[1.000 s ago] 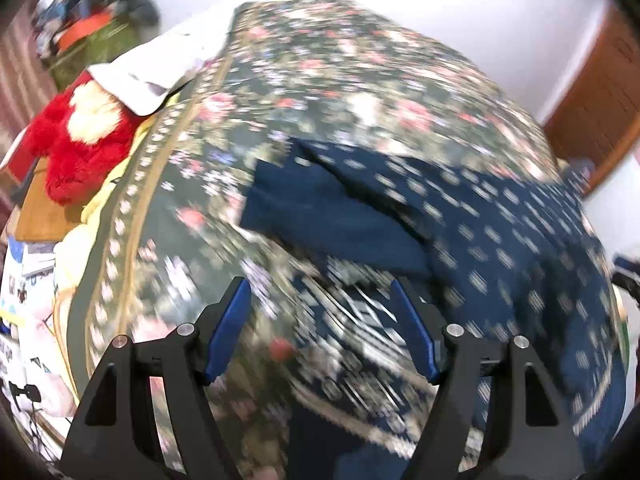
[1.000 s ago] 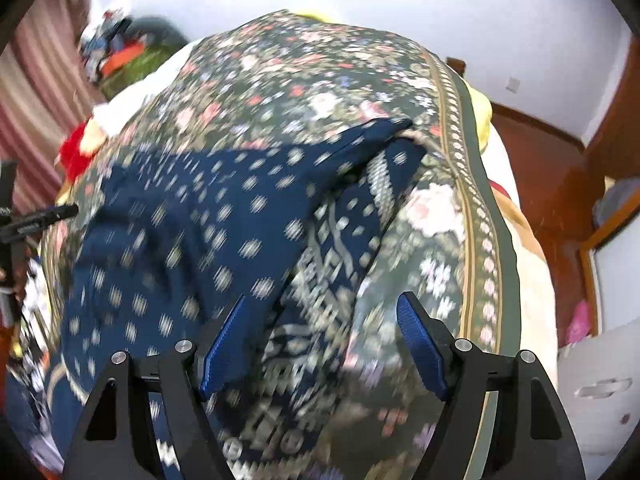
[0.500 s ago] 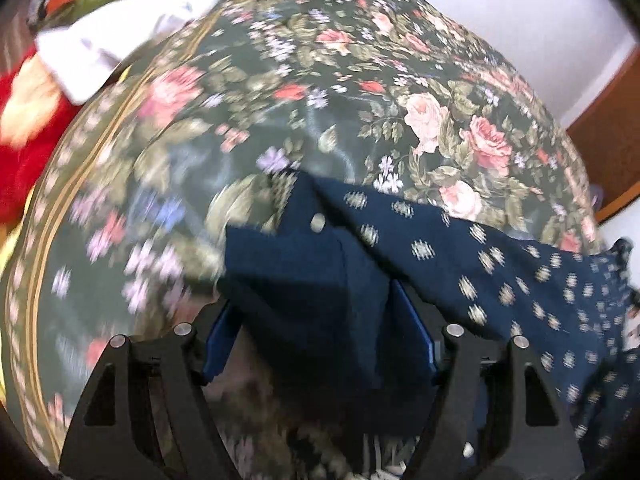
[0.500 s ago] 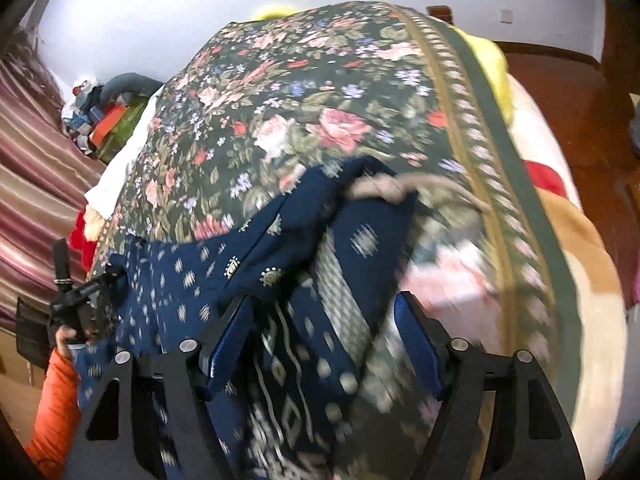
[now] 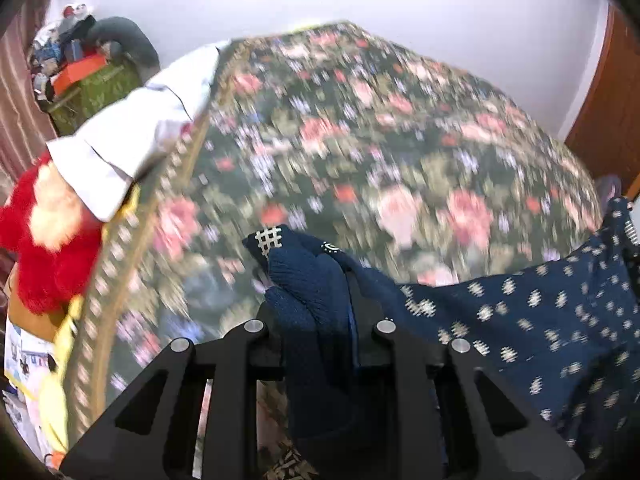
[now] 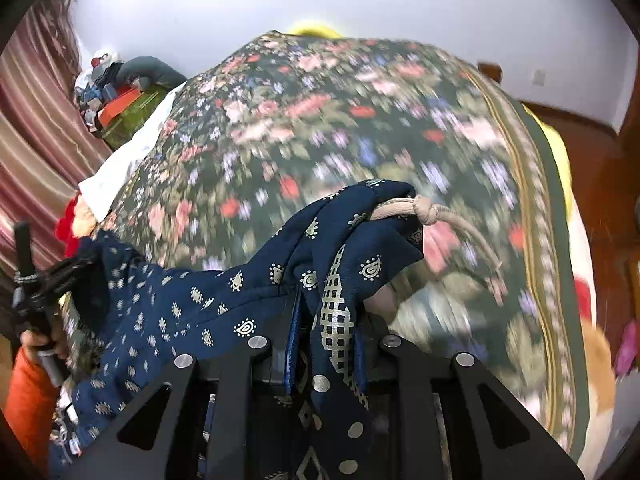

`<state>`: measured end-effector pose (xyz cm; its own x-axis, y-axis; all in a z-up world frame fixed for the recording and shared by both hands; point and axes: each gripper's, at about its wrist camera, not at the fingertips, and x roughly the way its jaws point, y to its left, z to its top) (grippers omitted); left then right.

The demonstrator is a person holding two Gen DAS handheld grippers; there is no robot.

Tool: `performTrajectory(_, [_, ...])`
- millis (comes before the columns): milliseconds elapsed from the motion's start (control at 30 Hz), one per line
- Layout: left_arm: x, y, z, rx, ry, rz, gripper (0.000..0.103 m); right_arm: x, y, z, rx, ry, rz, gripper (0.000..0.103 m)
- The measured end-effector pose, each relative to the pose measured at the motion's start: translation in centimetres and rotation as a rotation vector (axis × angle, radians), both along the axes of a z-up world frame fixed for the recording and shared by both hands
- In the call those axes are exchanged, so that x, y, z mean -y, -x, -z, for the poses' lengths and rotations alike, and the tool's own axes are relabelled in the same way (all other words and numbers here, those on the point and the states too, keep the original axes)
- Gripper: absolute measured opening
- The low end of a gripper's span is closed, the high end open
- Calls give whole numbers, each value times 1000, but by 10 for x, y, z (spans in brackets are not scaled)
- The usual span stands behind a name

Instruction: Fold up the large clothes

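A large navy garment (image 5: 520, 320) with small pale motifs lies across a floral bedspread (image 5: 360, 140). My left gripper (image 5: 310, 300) has one bunched corner of it between its jaws, which are closing on the cloth. In the right wrist view the same navy garment (image 6: 200, 304) stretches leftward, and my right gripper (image 6: 324, 312) is closing on another bunched edge. A beige knotted drawstring (image 6: 424, 210) sticks out of that edge. The left gripper (image 6: 36, 280) shows at the far left, held by a hand in an orange sleeve (image 6: 28, 392).
The floral bedspread (image 6: 340, 120) covers the whole bed. A red plush toy (image 5: 44, 240) and a white cloth (image 5: 140, 132) lie at its left edge. A clutter pile (image 5: 80, 68) fills the far corner. A wooden door (image 5: 608, 120) stands at right, with brown floor (image 6: 600, 200) beside the bed.
Both grippers moved forward onto the garment's corners and went from wide open to closed on the cloth. The cloth is now lifted and stretched between them.
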<state>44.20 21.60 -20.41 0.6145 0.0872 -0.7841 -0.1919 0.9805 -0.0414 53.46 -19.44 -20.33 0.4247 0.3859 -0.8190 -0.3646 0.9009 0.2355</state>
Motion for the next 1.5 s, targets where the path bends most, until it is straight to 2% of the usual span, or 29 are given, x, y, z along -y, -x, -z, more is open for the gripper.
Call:
performTrajectory(133, [-24, -23, 7, -49, -65, -64, 21, -33, -31, -1, 37, 31, 1, 19])
performTrajectory(267, [-49, -32, 31, -121, -41, -115, 23, -58, -50, 13, 48, 127, 17, 20])
performTrajectory(300, [-52, -32, 36, -127, -36, -111, 25, -61, -49, 17, 64, 153, 10, 25])
performTrajectory(333, [-54, -30, 39, -125, -38, -105, 30, -63, -45, 19, 93, 185, 11, 30])
performTrajectory(367, [-54, -29, 42, -119, -54, -103, 36, -63, -42, 19, 131, 230, 22, 51])
performTrajectory(400, [-55, -27, 44, -117, -73, -102, 39, -62, -38, 19, 173, 294, 45, 82])
performTrajectory(433, [-55, -25, 44, -116, -75, -102, 43, -60, -37, 19, 218, 366, 74, 92])
performTrajectory(467, [-58, -24, 44, -115, -59, -107, 44, -56, -36, 20, 234, 381, 77, 96])
performTrajectory(567, [-66, -18, 39, -121, -9, -131, 51, -37, -38, 21, 153, 323, 74, 95])
performTrajectory(633, [-68, -10, 34, -126, 0, -136, 51, -27, -33, 18, 130, 341, 73, 93])
performTrajectory(767, [-63, 16, 10, -98, -18, -99, 51, -13, -3, -3, 178, 374, 52, 93])
performTrajectory(1033, [-22, 84, -72, 26, -71, 6, 51, 7, 76, -90, 268, 237, 33, 93])
performTrajectory(1167, [12, 122, -106, 97, -55, 79, 60, 12, 128, -130, 332, 167, -4, 93])
performTrajectory(1233, [28, 141, -119, 130, -60, 107, 61, 14, 156, -147, 363, 143, -24, 93])
performTrajectory(1400, [61, 190, -141, 188, -37, 148, 66, 17, 208, -171, 390, 100, -66, 93])
performTrajectory(1500, [73, 216, -147, 211, -34, 162, 74, 22, 238, -175, 375, 78, -82, 94])
